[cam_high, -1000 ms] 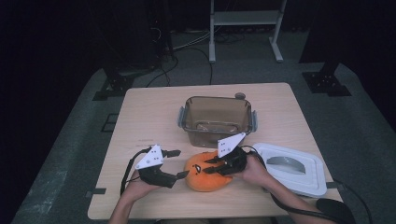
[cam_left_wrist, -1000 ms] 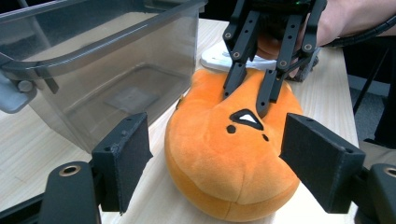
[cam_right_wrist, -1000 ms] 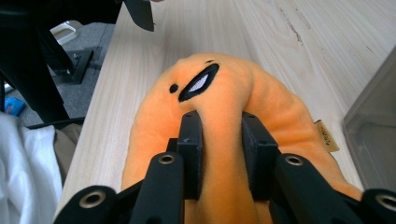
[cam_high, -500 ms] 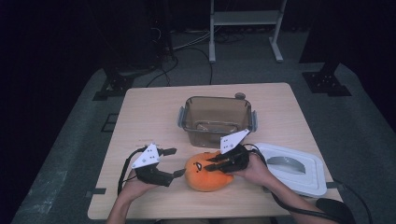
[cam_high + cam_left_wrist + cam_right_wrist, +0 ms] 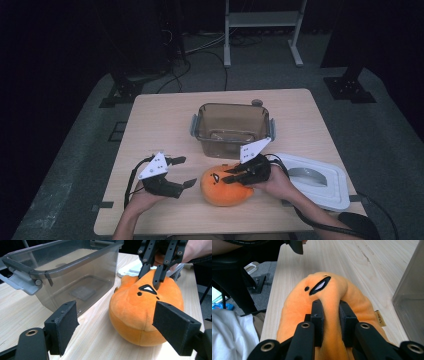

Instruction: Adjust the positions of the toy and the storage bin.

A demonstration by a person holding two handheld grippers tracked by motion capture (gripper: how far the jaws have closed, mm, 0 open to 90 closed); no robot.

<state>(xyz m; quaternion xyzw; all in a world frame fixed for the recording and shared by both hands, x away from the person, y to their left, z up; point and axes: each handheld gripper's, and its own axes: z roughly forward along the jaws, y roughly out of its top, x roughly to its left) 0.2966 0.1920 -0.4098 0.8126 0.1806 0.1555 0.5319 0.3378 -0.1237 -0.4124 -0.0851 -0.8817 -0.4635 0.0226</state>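
Where a pale wooden table meets dark floor, right tongs pinching orange plush, left tongs just opening, empty.

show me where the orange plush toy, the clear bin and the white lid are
plush toy (image 5: 220,192), high view, on its orange front bulge.
bin (image 5: 200,122), high view, on its left rim.
lid (image 5: 327,192), high view, on its white right edge.

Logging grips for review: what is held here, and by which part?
The right gripper pinches a fold on top of the orange plush toy; the left gripper holds nothing.
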